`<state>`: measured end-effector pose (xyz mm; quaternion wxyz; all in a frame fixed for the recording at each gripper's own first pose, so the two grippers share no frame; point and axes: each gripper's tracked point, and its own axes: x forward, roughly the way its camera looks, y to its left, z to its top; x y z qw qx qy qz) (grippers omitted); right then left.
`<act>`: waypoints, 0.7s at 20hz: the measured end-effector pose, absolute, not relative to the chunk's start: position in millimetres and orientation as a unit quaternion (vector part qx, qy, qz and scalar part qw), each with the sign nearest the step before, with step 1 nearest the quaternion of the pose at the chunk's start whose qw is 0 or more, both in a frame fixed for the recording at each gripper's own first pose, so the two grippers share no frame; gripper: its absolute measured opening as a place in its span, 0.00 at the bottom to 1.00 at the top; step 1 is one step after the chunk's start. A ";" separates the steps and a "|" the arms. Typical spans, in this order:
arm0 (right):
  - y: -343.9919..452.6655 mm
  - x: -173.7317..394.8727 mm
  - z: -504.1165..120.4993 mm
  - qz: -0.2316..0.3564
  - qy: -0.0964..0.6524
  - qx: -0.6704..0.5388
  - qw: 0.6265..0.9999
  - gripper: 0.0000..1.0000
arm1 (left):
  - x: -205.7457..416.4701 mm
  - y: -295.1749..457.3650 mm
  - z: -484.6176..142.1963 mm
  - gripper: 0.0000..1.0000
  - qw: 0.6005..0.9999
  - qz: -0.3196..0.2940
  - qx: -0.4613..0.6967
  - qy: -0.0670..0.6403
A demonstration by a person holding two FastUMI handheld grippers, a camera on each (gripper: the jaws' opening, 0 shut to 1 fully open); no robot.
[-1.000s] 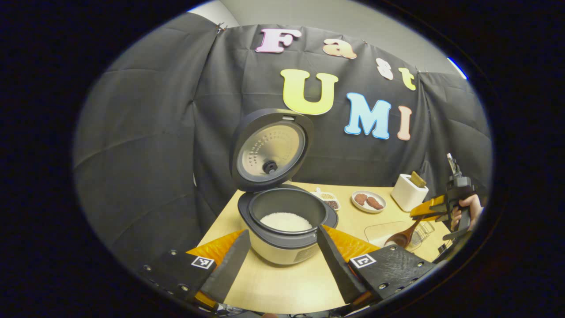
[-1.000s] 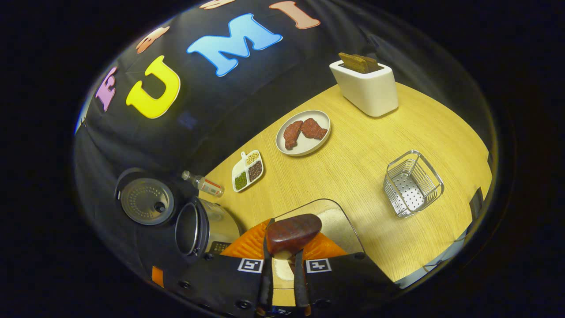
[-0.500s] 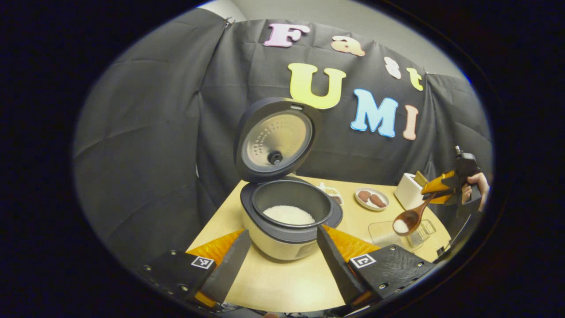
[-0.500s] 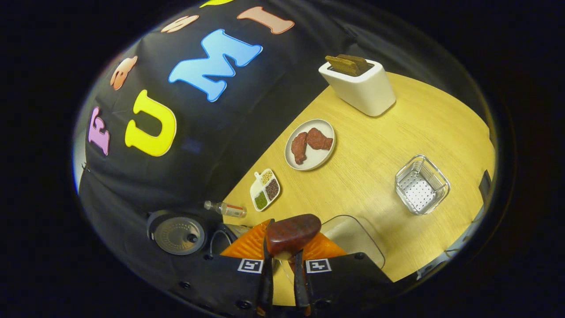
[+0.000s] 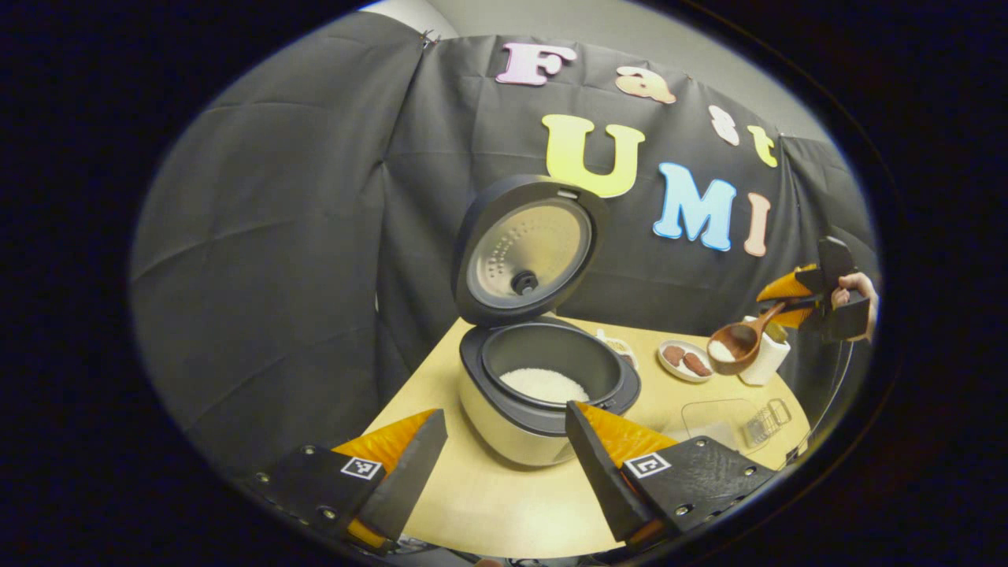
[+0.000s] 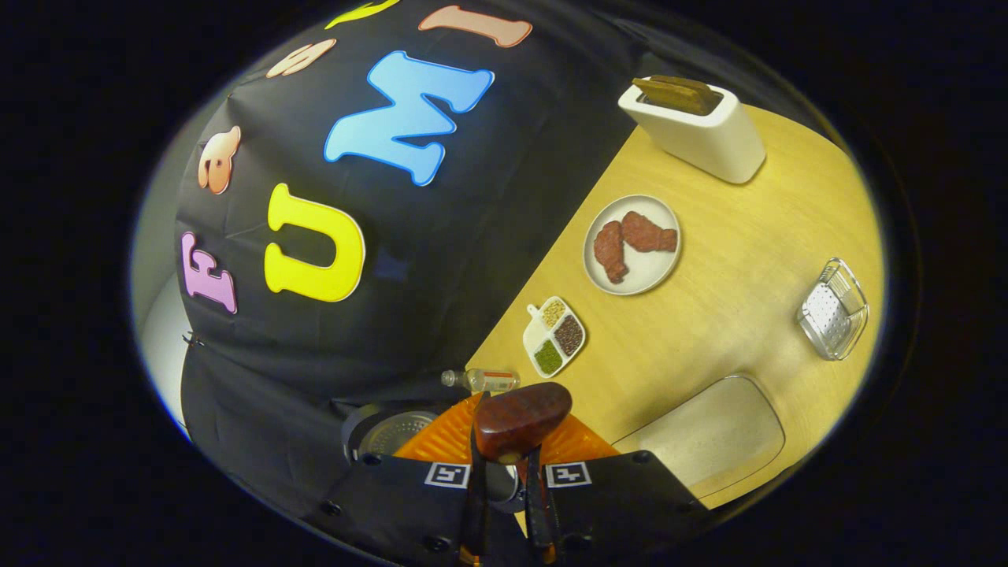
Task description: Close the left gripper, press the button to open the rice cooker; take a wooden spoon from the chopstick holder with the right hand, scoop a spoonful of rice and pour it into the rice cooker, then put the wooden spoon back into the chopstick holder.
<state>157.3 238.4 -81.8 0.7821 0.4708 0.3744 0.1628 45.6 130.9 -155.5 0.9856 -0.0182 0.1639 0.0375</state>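
No brand or label on the things is legible to me; the bottle (image 6: pixel 482 380) by the booth wall carries a label too small to make out.

My left tongs (image 5: pixel 504 457) stand wide, holding nothing, low over the near edge of the table (image 5: pixel 504 504), with the rice cooker (image 5: pixel 543 394) just beyond their tips. Its lid (image 5: pixel 529 250) stands up and white rice (image 5: pixel 545 384) lies in the pot. Since half a second ago the cooker has slid rightward in the left gripper view.

My right tongs (image 6: pixel 504 472) are narrow, clamped on the handle of the wooden spoon (image 5: pixel 736 340), whose bowl holds a little rice. In the left gripper view the spoon now hangs higher, in front of the white toaster (image 5: pixel 765 358) and near the plate of meat (image 5: pixel 685 362), where before it was low over the clear rice tray (image 5: pixel 713 413). A hand (image 5: pixel 854 287) grips that tool.

In the right gripper view the spoon's bowl (image 6: pixel 521 419) sits right ahead of my tips, the cooker's lid partly hidden below it. The rice tray has swung out to the right, and the wire chopstick holder (image 6: pixel 833 309) has moved to the far right edge. The sectioned dish (image 6: pixel 555 335) lies between the bottle and the plate.
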 end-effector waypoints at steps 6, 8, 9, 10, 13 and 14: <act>315.0 171.5 -63.6 0.224 0.395 0.465 0.760 0.20 | 39.9 146.4 -159.2 0.95 0.984 0.061 -0.018 0.166; 342.5 173.5 -60.5 0.242 0.404 0.454 0.756 0.20 | 40.2 155.0 -161.1 0.95 0.983 0.074 -0.016 0.168; 355.3 175.1 -60.6 0.251 0.407 0.448 0.755 0.20 | 41.1 158.8 -162.9 0.95 0.982 0.079 -0.020 0.169; 368.3 176.6 -59.5 0.260 0.407 0.443 0.756 0.20 | 40.3 160.7 -165.6 0.95 0.981 0.082 -0.026 0.172; 407.2 180.9 -64.2 0.289 0.402 0.419 0.761 0.20 | 37.8 163.9 -172.2 0.95 0.979 0.085 -0.035 0.181; 418.6 180.1 -67.9 0.296 0.403 0.405 0.766 0.17 | 38.0 165.1 -174.6 0.95 0.979 0.086 -0.033 0.183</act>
